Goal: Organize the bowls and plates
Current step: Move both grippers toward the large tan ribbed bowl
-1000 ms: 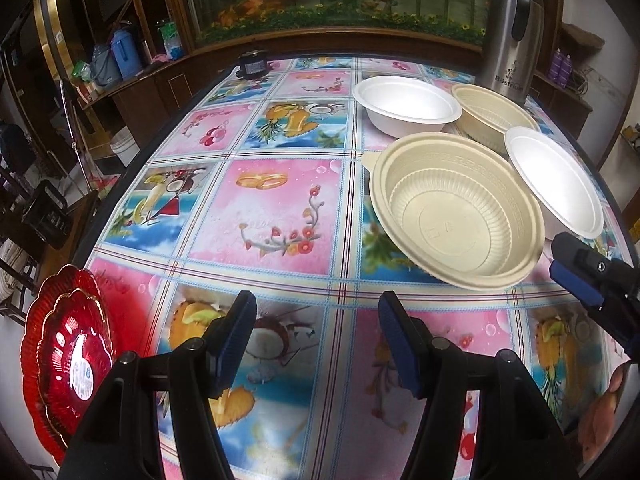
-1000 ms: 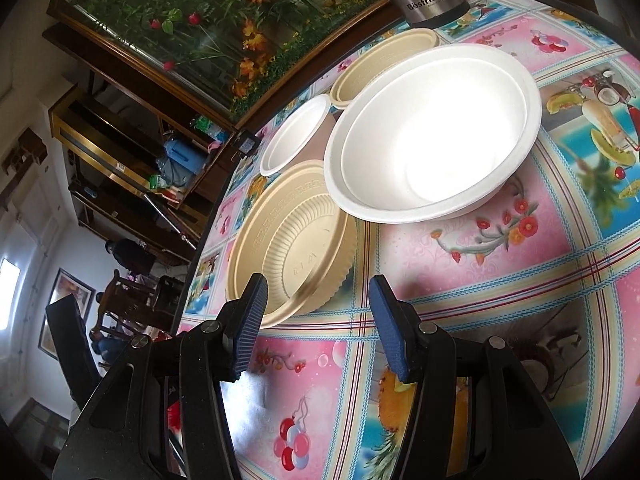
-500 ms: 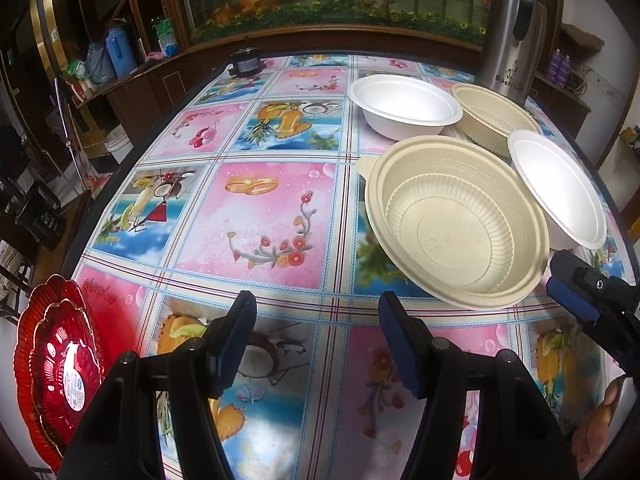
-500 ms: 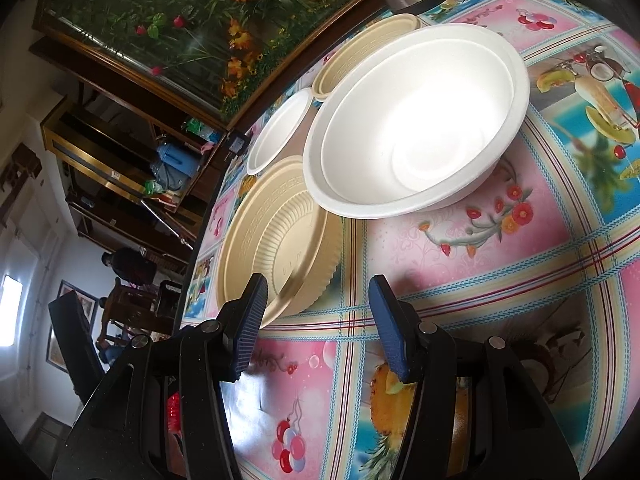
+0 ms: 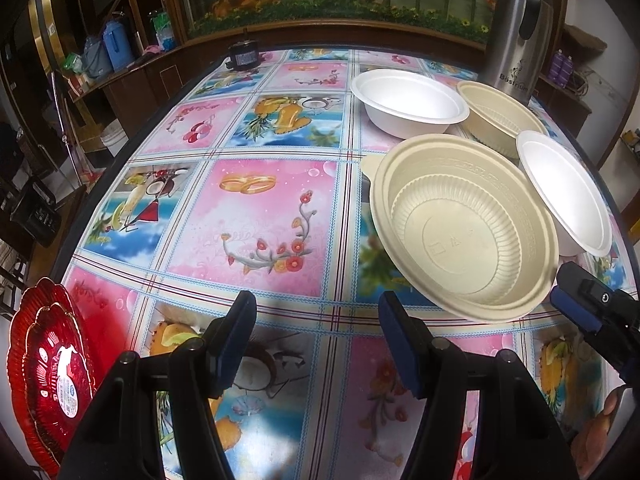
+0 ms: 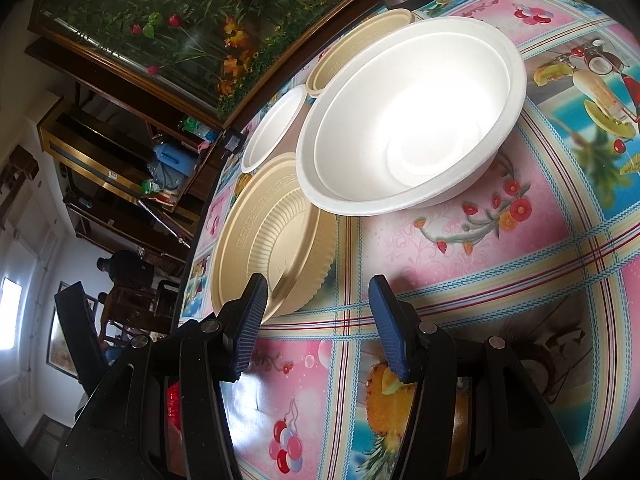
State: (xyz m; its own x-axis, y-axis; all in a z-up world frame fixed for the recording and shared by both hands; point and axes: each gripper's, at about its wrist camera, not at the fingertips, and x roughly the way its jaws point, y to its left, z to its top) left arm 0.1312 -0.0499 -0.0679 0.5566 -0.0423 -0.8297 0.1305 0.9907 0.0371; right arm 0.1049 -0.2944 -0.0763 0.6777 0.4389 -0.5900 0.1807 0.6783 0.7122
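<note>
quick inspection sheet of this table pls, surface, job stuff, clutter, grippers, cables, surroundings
surface: table under a bright picture-print cloth
job's things: two cream bowls, near and far; two white bowls, far and right; red plates at the left edge
clutter: steel flask; small black jar
grippers: left gripper open, empty; right gripper open, near the cream bowl's rim
cables: nothing seen
surroundings: flower mural, wooden cabinets, chairs

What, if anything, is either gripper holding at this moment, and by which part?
Nothing is held. The left gripper and the right gripper are both open and empty; the right gripper's left finger sits by the beige bowl rim, ungripped.
</note>
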